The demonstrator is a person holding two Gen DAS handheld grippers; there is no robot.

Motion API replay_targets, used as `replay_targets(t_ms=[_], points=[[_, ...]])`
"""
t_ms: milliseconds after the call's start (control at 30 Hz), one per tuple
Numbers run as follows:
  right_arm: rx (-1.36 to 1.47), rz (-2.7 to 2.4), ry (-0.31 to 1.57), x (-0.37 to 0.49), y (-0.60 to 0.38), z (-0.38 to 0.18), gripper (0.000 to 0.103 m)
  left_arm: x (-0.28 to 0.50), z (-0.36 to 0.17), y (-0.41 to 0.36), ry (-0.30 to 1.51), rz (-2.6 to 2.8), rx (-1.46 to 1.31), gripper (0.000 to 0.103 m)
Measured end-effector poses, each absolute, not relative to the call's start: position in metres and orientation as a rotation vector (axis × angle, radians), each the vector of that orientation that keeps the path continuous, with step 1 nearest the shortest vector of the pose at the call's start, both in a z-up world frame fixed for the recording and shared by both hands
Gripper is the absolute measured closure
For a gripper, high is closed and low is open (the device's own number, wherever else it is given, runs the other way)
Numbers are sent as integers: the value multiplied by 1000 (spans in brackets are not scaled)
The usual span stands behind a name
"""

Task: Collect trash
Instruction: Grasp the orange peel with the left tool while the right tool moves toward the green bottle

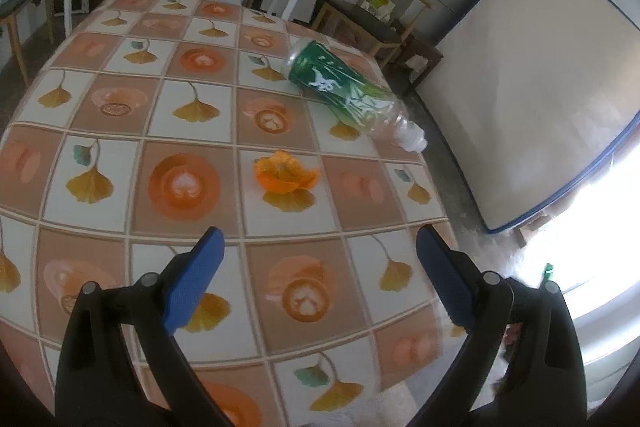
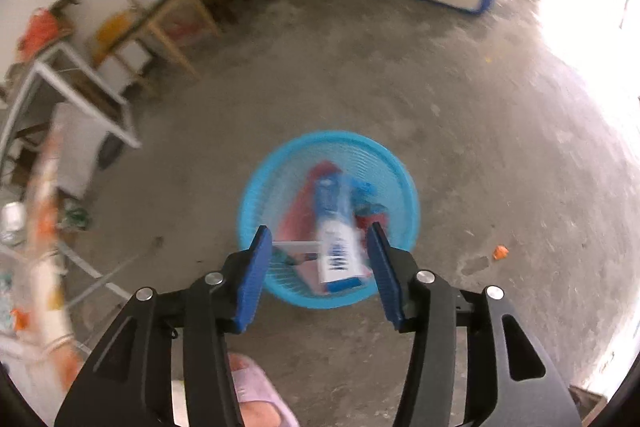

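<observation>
An orange peel (image 1: pixel 286 175) lies on the patterned tablecloth (image 1: pixel 120 131), a short way beyond my left gripper (image 1: pixel 320 247), which is open and holds nothing. Farther right, an empty plastic bottle with a green label (image 1: pixel 349 91) lies on its side near the table's edge. In the right wrist view my right gripper (image 2: pixel 320 247) hangs open above a blue round basket (image 2: pixel 406 187) on the floor. Inside the basket lie a white-and-blue box (image 2: pixel 336 243), red wrappers and other trash. Nothing sits between the right fingers.
A mattress (image 1: pixel 532 99) leans against the wall right of the table. Wooden chairs (image 2: pixel 160 15) and a white metal frame (image 2: pixel 80 79) stand on the concrete floor. A small orange scrap (image 2: pixel 500 251) lies right of the basket. A foot in a pink slipper (image 2: pixel 260 395) shows below the gripper.
</observation>
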State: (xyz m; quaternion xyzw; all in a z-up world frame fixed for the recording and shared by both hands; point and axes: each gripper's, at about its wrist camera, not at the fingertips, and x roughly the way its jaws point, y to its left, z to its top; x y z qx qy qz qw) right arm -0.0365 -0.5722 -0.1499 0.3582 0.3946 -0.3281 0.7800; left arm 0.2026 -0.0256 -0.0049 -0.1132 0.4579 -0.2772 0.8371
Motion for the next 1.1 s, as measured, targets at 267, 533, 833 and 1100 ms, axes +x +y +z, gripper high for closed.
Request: replay_targets(t_ms=[267,533,833,1100], points=[[527,-365,767,55,-488,-35,41,207,-17,-17,930,-568,-215,10],[415,-33,747,151,-374,-2,38,265,-39,-16,988,-545,-332,13],[469,47,780,185,-331,-15,38,306,-74,-53,1094,-562,-204,49],[471,-2,811,190,-340,-29,38,283,-74,-83,1012,-588,33,64]])
